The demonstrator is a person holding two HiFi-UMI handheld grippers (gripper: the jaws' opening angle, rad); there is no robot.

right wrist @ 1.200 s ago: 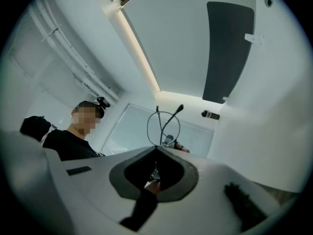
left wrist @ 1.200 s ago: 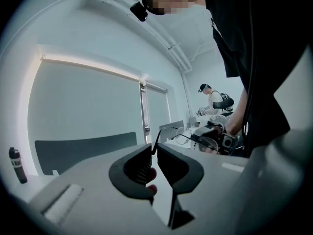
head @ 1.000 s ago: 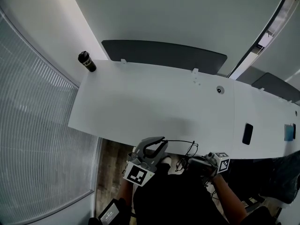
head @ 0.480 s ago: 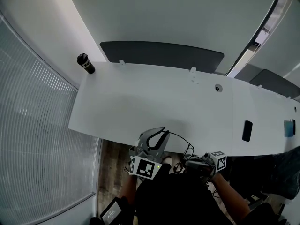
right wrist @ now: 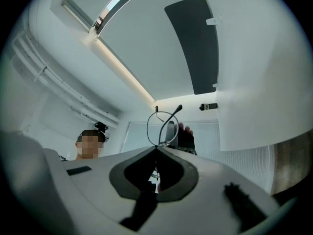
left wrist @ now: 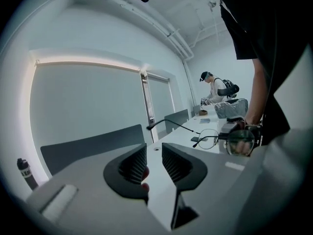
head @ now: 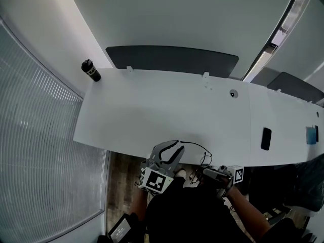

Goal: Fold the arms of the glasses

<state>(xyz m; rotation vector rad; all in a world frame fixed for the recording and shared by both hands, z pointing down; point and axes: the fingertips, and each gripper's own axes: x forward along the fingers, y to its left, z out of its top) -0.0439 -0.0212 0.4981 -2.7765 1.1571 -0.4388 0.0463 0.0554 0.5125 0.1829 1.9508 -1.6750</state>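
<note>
- The right gripper (right wrist: 156, 149) is closed on the glasses (right wrist: 161, 128), near the tabletop (head: 152, 115) edge.
- The left gripper (left wrist: 154, 161), beside the glasses, has just been opening; nothing is between its jaws.

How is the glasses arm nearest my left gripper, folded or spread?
Spread: that arm sticks straight out sideways from the glasses.

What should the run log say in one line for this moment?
left gripper: open, jaws just opening, nothing between them | right gripper: shut on glasses | glasses arm: one sticks out, not folded
</note>
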